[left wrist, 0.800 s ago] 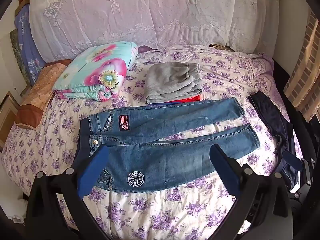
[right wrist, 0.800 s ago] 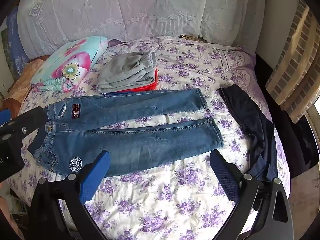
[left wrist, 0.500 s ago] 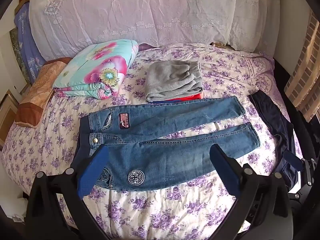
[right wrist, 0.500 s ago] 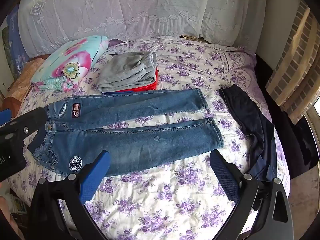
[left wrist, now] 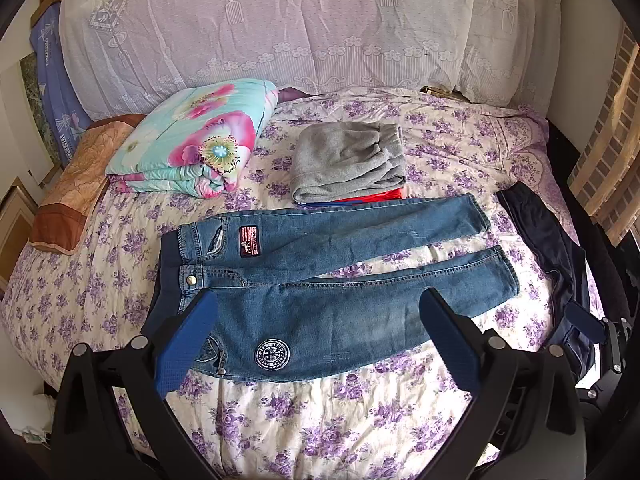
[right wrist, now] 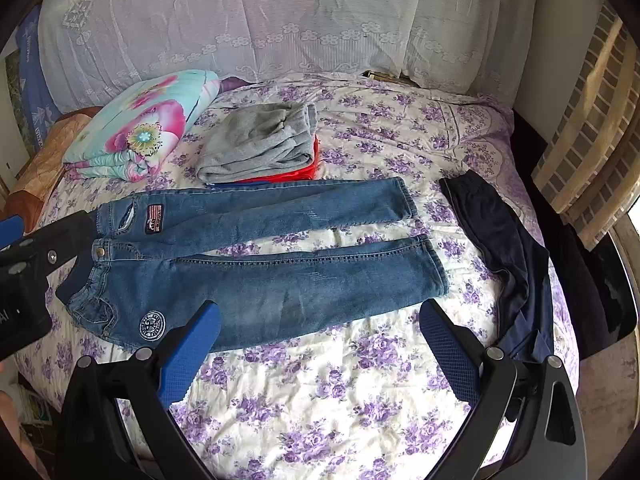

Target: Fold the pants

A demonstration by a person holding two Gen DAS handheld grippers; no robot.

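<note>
Blue jeans (left wrist: 320, 280) lie flat on the bed, waistband to the left, legs spread to the right; they also show in the right wrist view (right wrist: 260, 264). My left gripper (left wrist: 316, 312) is open and empty, held above the jeans' near hip and thigh. My right gripper (right wrist: 320, 324) is open and empty, above the near edge of the lower leg. The left gripper also shows at the left edge of the right wrist view (right wrist: 24, 248). The right gripper shows at the right edge of the left wrist view (left wrist: 600, 336).
A floral bedsheet (left wrist: 320, 420) covers the bed. Folded grey pants on red clothing (left wrist: 348, 168) sit behind the jeans. A folded floral quilt (left wrist: 196, 144) lies back left. Dark navy pants (right wrist: 508, 256) lie crumpled at the right edge. Lace-covered pillows (left wrist: 304, 24) line the back.
Both views have shifted slightly; the jeans sit a little lower in each frame. Both grippers stay open. The jeans have not moved on the bed.
</note>
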